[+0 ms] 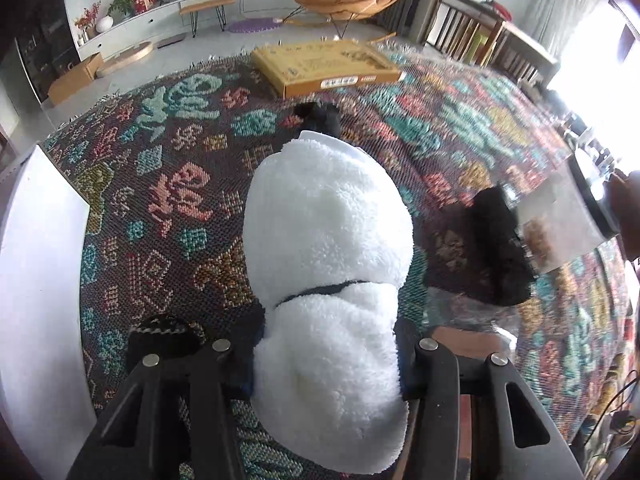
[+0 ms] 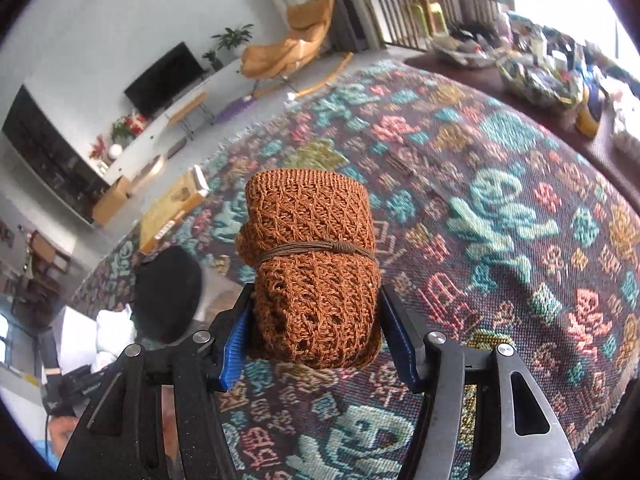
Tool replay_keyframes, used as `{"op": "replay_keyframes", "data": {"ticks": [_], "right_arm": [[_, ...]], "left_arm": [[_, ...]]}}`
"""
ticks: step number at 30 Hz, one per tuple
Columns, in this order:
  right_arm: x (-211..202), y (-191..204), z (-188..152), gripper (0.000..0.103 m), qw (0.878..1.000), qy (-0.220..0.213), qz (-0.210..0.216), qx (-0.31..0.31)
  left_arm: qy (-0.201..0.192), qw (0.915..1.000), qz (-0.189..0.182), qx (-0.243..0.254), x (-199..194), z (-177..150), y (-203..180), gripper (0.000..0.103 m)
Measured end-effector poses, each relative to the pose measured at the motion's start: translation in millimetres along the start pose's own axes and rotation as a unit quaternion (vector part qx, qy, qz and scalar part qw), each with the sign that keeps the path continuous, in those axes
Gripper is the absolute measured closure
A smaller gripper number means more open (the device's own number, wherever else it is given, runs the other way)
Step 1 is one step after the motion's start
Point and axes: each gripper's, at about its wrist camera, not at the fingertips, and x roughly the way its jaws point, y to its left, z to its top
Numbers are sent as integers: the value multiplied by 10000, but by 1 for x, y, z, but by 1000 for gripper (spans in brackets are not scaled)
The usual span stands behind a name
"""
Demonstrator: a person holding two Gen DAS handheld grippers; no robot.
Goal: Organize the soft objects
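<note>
Both claws clamped: left gripper (image 1: 326, 356) on white fleece roll (image 1: 328, 264), right gripper (image 2: 316, 332) on orange knit roll (image 2: 314, 264).

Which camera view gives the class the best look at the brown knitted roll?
The right wrist view: the brown knitted roll fills the centre, held in the right claw, with its open weave and tie cord clear. The left wrist view shows only a blurred brown patch at the right edge, which may be it.
</note>
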Motion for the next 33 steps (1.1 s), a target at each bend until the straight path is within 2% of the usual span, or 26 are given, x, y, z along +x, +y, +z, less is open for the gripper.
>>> {"op": "replay_keyframes", "data": {"ticks": [4,7,10,13,14,15,16,17,19,22,25,27,30,31,33], "right_arm": [[-30,94,-15,41,9947,59,781,-669],[-39,178,-45,41,9814,308,1583,-1043],[-40,265,-84,41,9583,679,2409,-1381],[-38,350,-126,40,9309,1096,3039,-1705],[-36,376,-140,39,9222,1223,3179,-1833],[-33,400,-154,32,9121,1368,3339,-1946],[-30,422,-167,29,9046,1525,3419,-2039],[-26,439,-178,27,9009,1668,3391,-2134],[-22,456,-194,26,8976,1772,3310,-2312],[-29,440,-198,26,9060,1425,3119,-2483],[-29,392,-192,26,9275,921,2507,-2615],[-19,343,-188,25,9477,573,1812,-2563],[-4,244,-192,25,9761,228,590,-2077],[2,208,-195,25,9828,210,156,-1827],[13,144,-202,25,9883,270,-662,-1347]], "left_arm": [[-537,9955,-709,-336,-85,-14,25,55],[-870,9922,-761,-473,-153,-42,65,55],[-1043,9920,-244,-667,-206,-79,123,54],[-1054,9880,719,-868,-239,-120,180,53],[-1034,9840,1089,-960,-245,-133,198,45],[-994,9794,1368,-1102,-247,-144,215,37],[-948,9751,1527,-1301,-248,-154,232,14],[-965,9708,1573,-1531,-249,-164,248,1],[-1056,9632,1573,-1908,-249,-179,272,1],[-1156,9575,1496,-2180,-248,-192,283,1],[-1326,9599,1280,-2114,-244,-195,265,1],[-1451,9671,970,-1854,-243,-192,239,1],[-1669,9775,358,-1239,-239,-190,173,1],[-1676,9807,99,-1004,-233,-191,147,1],[-1546,9854,-396,-596,-217,-190,99,1]]}}
